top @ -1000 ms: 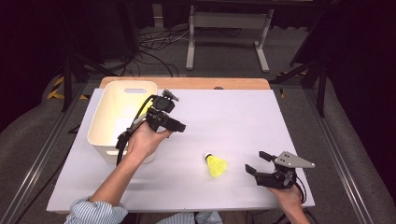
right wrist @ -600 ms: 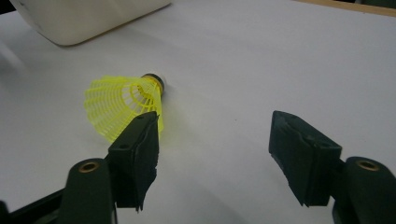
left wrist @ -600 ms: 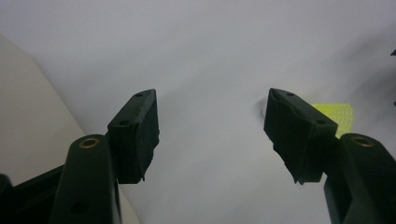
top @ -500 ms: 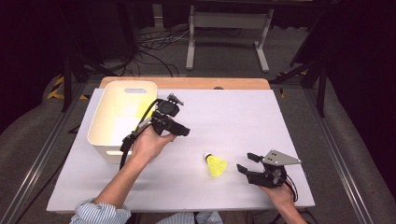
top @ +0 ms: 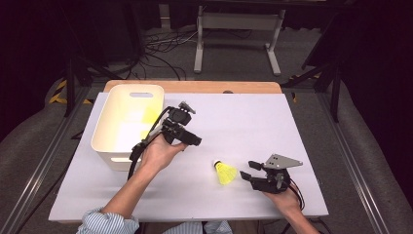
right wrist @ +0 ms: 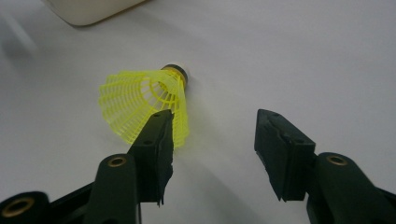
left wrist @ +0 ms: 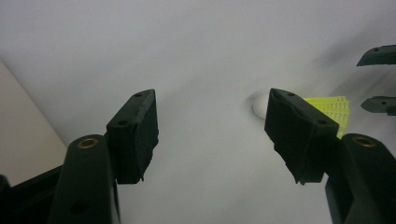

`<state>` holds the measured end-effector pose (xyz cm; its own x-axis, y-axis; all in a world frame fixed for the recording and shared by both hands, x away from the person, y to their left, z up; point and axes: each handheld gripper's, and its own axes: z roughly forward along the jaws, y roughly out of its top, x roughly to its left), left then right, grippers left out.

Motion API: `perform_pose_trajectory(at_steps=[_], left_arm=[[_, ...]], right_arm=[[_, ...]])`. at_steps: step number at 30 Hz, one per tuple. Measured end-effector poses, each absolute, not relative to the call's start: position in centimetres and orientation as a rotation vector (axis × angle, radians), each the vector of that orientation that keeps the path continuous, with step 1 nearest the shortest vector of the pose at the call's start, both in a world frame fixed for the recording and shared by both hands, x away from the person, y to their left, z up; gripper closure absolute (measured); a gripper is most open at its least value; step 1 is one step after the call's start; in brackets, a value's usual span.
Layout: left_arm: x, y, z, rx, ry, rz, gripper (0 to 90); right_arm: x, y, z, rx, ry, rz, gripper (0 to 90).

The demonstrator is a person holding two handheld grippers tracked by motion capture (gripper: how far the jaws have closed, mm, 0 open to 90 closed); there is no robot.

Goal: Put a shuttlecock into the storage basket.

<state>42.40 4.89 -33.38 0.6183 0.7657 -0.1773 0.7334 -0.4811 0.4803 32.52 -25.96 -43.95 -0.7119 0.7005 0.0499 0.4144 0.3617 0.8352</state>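
A yellow shuttlecock (top: pixel 226 172) lay on its side on the white table (top: pixel 253 122), toward the near right of the sheet, its white cork tip (top: pixel 217 164) pointing away from the person and its mesh skirt flaring toward the near edge. Nothing rested on it or lay against it. A cream plastic bin (top: pixel 127 125) with a cut-out handle stood well apart at the far left of the table, and bare sheet ran between the two. Beyond the table, cables and a metal stand's legs lay on the dark floor.

The right gripper (top: pixel 249 170), held low over the table in the person's right hand (top: pixel 285 200), sat just beside the shuttlecock's skirt and faced it. In the right gripper view the shuttlecock (right wrist: pixel 144 105) lay ahead and off to one side, its skirt partly hidden behind one black jaw, with the gap between the jaws holding bare table. The jaws had just been closing yet stood apart, pressing on nothing.

The left gripper (top: pixel 192 139), raised in the left hand (top: pixel 158 153) near the bin's corner, pointed across the sheet toward the shuttlecock (left wrist: pixel 334 109), its jaws spread wide and empty, the shuttlecock near but clear of them.
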Motion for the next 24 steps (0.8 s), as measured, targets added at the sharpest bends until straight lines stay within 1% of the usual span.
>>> perform_pose_trajectory(at_steps=[3, 9, 18, 24], left_arm=[[42.4, 4.8, -33.5, 2.329, 1.175, 0.078, 35.2], [42.3, 4.5, -33.7, 2.324, 1.173, 0.068, 35.0], [42.3, 4.2, -34.1, 2.327, 1.168, 0.052, 34.8], [42.3, 3.8, -34.4, 2.343, 1.159, 0.05, 34.6]], right_arm=[[32.7, -25.7, -43.9, 0.978, 2.324, 1.276, 49.5], [33.3, -24.5, -44.3, 0.958, 2.398, 1.245, 55.6], [33.9, -23.5, -44.8, 0.944, 2.467, 1.204, 69.0], [34.2, -23.1, -45.0, 0.946, 2.485, 1.189, 75.9]])
